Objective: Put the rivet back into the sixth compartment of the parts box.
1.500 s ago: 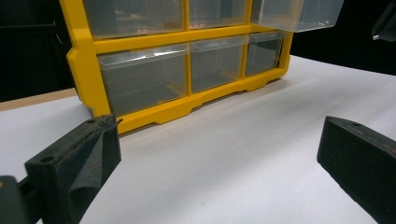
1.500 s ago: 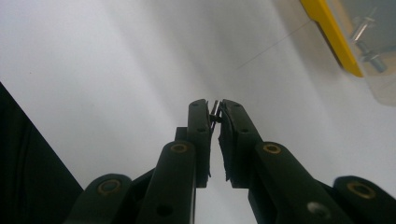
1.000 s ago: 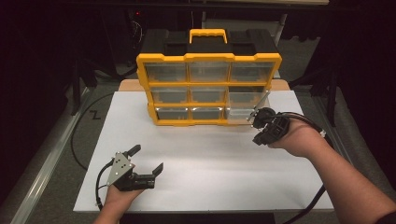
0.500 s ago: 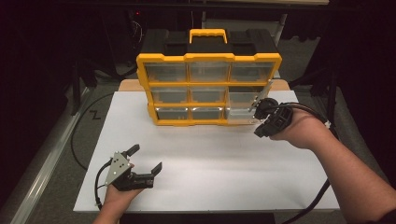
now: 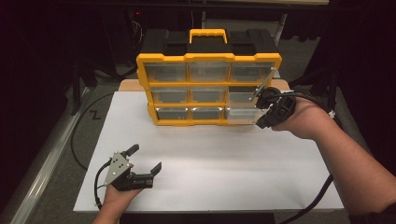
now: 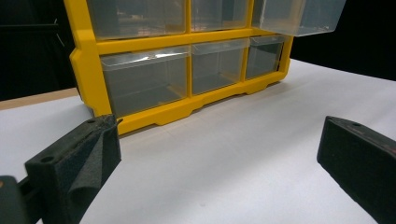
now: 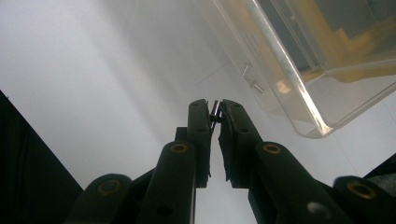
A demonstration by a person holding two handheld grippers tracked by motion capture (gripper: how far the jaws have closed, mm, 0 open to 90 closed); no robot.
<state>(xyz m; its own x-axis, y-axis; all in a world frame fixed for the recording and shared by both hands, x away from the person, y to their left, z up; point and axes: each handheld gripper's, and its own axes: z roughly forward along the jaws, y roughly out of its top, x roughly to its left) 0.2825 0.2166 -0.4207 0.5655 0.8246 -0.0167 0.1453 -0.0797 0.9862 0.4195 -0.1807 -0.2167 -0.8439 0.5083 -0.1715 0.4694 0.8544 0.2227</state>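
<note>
While your right gripper (image 5: 261, 111) hangs in the air at the right end of the yellow organizer (image 5: 208, 88), its jaws are pinched nearly together on a small dark metal piece (image 7: 215, 112), which you can see caught between the pad tips in the right gripper view. What exactly that piece is, the pictures are too blurred to tell. Just beside it, in the same view, is the clear drawer (image 7: 299, 70), pulled out of the cabinet's frame, with two more small metal bits (image 7: 251, 78) lying on its see-through floor. From the high view, that pulled-out drawer (image 5: 243, 114) belongs to the right column of the organizer, at the lower rows, and your right gripper sits at its near right corner. A thin silvery rod (image 5: 264, 82) slants up from the gripper in front of the organizer's right edge.

Your left gripper (image 5: 144, 158) rests low over the white sheet (image 5: 210, 163) at the near left, well apart from the organizer, and its jaws stand wide apart with nothing between them. In the left gripper view the two black pads (image 6: 84, 158) frame bare white surface, and the organizer's bottom row of clear drawers (image 6: 196, 70) lies beyond them, closed. The organizer stands at the far middle of the sheet, its black top and yellow carry handle (image 5: 207, 33) facing up.
</note>
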